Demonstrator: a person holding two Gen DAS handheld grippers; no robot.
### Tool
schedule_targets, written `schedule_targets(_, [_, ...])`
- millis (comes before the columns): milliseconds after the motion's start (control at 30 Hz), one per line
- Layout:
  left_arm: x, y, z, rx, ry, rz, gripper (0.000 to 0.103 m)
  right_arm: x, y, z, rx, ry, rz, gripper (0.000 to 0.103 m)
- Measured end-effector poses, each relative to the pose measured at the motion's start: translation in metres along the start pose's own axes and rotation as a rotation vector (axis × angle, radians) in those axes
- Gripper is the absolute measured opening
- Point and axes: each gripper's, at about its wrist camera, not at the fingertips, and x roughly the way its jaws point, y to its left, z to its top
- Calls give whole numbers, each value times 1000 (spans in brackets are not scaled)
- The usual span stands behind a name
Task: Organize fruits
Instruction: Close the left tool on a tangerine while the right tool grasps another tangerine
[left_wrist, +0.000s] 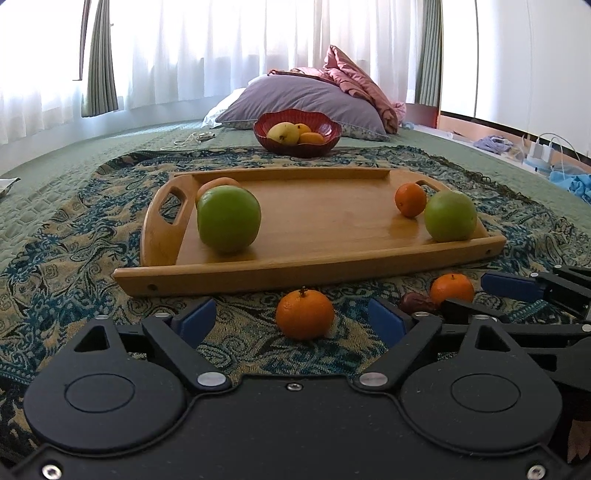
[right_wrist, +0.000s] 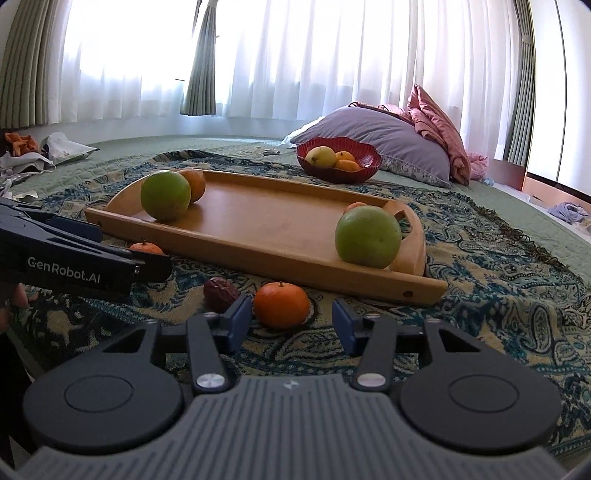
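Observation:
A wooden tray (left_wrist: 332, 258) (right_wrist: 295, 266) lies on a patterned cloth and holds two green apples (left_wrist: 228, 218) (left_wrist: 450, 215) and two oranges (left_wrist: 410, 199) (right_wrist: 195, 184). A red bowl (left_wrist: 297, 133) (right_wrist: 338, 159) behind it holds a yellow pear and oranges. My left gripper (left_wrist: 293, 319) is open with an orange (left_wrist: 304, 314) on the cloth between its fingers. My right gripper (right_wrist: 291, 321) is open around a second orange (right_wrist: 281, 305) (left_wrist: 451, 288). A dark date (right_wrist: 220, 293) (left_wrist: 417, 302) lies beside it.
A purple pillow (left_wrist: 303, 98) (right_wrist: 384, 136) and pink bedding lie behind the bowl. The patterned cloth (left_wrist: 74, 240) covers a green bedspread. Clothes and chargers (left_wrist: 539, 151) lie at the right edge, loose clothes (right_wrist: 33, 151) at the far left.

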Motion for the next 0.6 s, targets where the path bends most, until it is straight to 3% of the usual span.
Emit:
schedule_targets(233, [3, 1, -1, -34, 30, -16, 55, 1, 2, 1, 12, -10, -7, 55])
schedule_targets(600, [9, -1, -1, -65, 56, -36, 42, 6, 3, 3, 39, 7, -6, 49])
